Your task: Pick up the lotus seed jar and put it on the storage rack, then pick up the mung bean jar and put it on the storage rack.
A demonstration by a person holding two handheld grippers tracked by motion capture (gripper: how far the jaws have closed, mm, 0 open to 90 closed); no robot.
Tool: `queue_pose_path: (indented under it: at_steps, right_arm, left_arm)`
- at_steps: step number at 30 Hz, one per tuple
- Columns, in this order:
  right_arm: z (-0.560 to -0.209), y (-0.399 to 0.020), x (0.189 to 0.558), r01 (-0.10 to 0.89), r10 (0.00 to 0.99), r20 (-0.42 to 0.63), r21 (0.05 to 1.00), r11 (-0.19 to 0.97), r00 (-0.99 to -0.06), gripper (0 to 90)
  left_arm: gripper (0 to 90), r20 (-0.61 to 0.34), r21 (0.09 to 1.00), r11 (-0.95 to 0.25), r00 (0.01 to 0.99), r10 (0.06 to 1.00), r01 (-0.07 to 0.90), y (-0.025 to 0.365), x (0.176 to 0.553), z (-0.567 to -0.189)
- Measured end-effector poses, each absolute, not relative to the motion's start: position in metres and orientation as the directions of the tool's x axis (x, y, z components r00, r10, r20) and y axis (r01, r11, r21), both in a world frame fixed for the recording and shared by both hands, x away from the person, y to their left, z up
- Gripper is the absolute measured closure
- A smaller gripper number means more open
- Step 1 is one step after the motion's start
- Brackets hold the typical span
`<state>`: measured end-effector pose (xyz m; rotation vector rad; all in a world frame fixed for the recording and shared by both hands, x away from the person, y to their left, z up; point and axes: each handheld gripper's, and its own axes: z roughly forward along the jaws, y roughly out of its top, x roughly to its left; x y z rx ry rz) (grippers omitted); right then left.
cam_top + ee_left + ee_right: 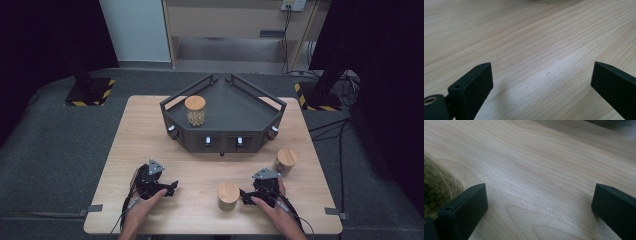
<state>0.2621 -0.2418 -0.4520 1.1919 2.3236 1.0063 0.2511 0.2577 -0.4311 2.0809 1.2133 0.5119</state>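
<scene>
The jar (228, 195) nearest the right claw (243, 196) stands upright on the worktop (200, 170) just beside it, wooden lid up, greenish beans inside. Both claws are released, left claw (172, 187) too. Another jar (195, 110) with pale round bits sits in the dark tray (235, 107); a third jar (286, 161) stands off to the right.

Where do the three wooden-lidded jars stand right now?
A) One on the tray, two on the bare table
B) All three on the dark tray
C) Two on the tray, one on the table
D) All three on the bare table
A: one jar stands on the dark tray, while the jar by the right gripper and the jar farther right stand on the table.
</scene>
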Motion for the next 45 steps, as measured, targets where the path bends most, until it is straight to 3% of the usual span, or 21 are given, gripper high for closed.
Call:
queue_pose_path:
  at_steps: [31,45]
  right_arm:
    - [-0.451,-0.243,0.259,0.567,0.806,0.019,0.721,0.398,-0.591,0.8]
    - [-0.440,-0.263,0.251,0.535,0.780,0.031,0.744,0.400,-0.625,3.3]
  left_arm:
    - [0.0,0.007,0.702,-0.348,0.482,0.876,0.621,0.259,0.256,-0.444]
    - [0.0,0.007,0.701,-0.348,0.482,0.876,0.623,0.258,0.257,-0.444]
